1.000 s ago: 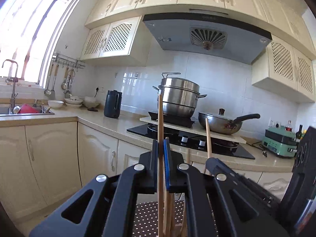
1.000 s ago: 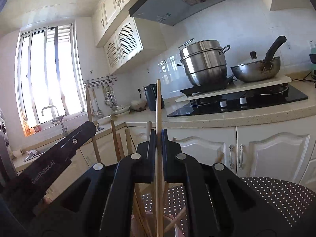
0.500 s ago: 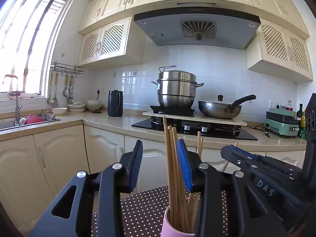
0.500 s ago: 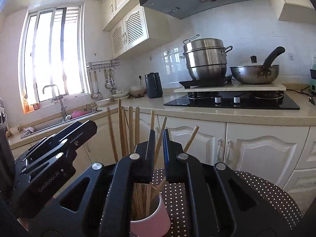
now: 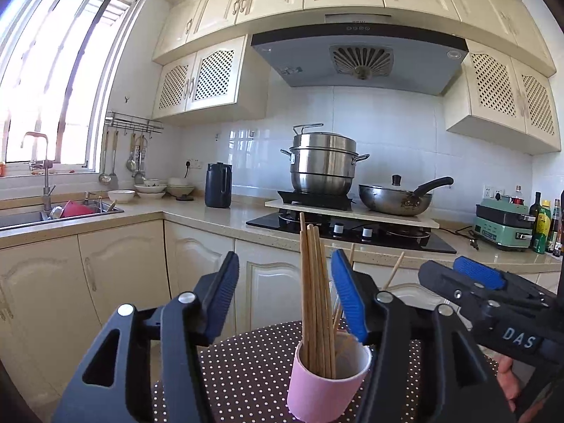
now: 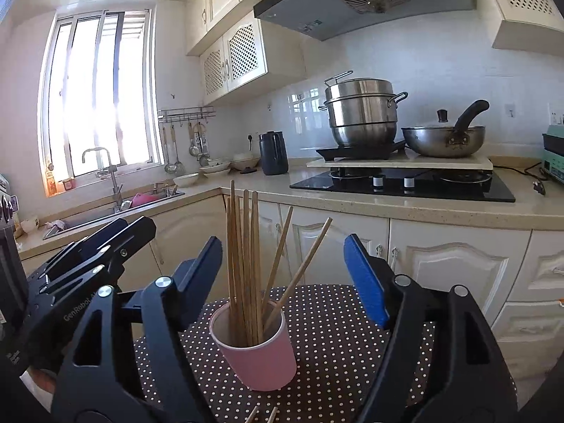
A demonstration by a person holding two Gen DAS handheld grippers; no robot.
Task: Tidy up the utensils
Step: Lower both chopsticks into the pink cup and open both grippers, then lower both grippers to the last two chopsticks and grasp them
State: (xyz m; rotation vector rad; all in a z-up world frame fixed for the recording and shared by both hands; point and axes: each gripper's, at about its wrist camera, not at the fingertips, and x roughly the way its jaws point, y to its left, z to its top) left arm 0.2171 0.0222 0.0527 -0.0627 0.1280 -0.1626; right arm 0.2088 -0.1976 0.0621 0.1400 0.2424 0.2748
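L gripper (image 5: 285,292) was opening, nothing pinched; chopsticks (image 6: 243,264) stood upright in pink cup (image 6: 255,349) on dotted mat (image 6: 338,335), w/ two more at mat's near edge; light, stiff, prob. slick, so grab mid-shaft; R gripper (image 6: 285,278) opening too, empty.

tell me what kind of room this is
A home kitchen, almost surely. A steamer pot and a wok sit on the stove under a range hood, and a sink with a tap lies below the window.
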